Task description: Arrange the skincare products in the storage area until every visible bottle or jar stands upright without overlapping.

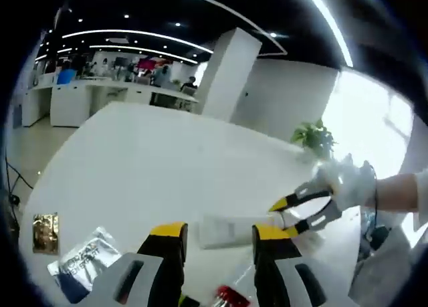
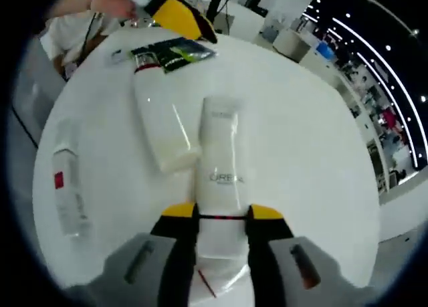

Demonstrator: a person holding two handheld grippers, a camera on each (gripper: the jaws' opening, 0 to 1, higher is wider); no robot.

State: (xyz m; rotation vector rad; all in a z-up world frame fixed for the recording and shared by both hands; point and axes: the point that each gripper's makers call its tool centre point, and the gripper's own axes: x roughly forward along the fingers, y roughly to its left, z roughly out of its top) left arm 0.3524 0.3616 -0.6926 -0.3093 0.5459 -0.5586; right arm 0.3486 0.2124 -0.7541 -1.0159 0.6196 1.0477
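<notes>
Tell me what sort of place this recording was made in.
Probably an open-plan office or showroom: a long white counter with people behind it, curved ceiling light strips, a potted plant, and a round white table as the workspace.

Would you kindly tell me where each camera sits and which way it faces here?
Left gripper view: rides the left gripper, facing across the round white table toward an office; a gloved hand holds the right gripper.
Right gripper view: rides the right gripper, looking down at a lying white L'Oreal tube between its jaws; the left gripper shows beyond.
Shared: table, tube.
</notes>
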